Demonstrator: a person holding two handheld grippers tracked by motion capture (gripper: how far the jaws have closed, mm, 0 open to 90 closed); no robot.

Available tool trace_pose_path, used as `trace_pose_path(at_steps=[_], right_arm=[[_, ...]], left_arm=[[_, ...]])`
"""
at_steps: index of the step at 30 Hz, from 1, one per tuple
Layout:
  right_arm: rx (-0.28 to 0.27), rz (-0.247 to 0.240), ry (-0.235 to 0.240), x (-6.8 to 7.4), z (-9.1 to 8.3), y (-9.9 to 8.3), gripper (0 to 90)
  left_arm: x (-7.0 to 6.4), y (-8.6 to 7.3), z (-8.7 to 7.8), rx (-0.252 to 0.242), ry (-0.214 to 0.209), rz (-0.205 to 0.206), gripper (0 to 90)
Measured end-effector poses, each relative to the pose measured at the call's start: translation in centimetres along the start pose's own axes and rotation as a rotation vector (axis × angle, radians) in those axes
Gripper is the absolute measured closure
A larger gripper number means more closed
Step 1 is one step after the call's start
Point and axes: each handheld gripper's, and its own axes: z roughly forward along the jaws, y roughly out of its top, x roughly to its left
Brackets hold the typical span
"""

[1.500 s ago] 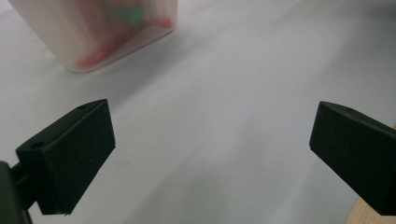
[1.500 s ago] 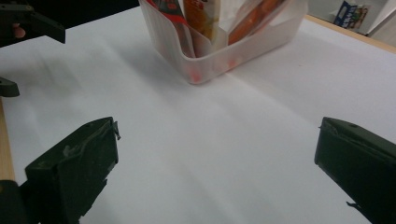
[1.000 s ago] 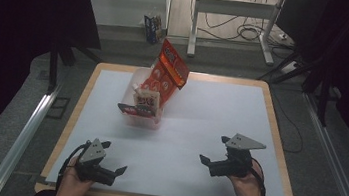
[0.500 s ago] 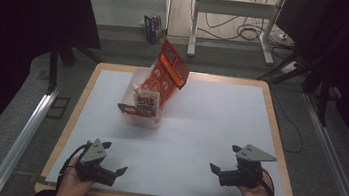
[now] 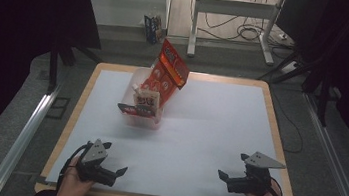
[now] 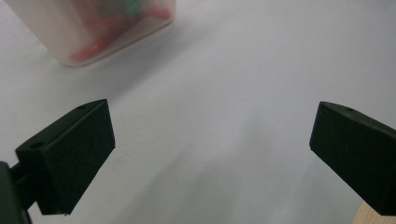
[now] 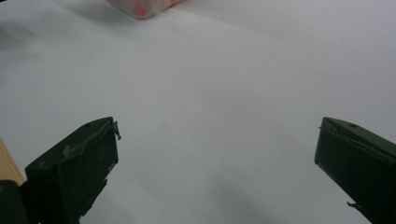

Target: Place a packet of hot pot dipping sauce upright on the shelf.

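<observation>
My left claw (image 5: pixel 113 158) lower left, jaws wide, empty | my right claw (image 5: pixel 232 166) lower right, wide, empty | snack bin (image 5: pixel 144 105) upper centre on desk (image 5: pixel 219 128), well apart.

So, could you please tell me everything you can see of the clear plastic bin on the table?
The clear plastic bin is a small translucent, frosted-looking container with rounded corners, standing upright on the white table, left of centre toward the far side. Snack packets fill it: a tall red packet leans out over its far rim, and a paler one stands in front. Both hand-held grippers are well away from it.
</observation>
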Motion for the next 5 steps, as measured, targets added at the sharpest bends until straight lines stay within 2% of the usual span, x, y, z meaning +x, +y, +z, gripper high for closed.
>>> trace_pose_path(at_steps=[5], right_arm=[[0.01, -0.003, -0.001, -0.11, 0.09, -0.09, 0.0]], left_arm=[[0.0, 0.04, 0.04, -0.002, 0.002, -0.001, 0.0]])
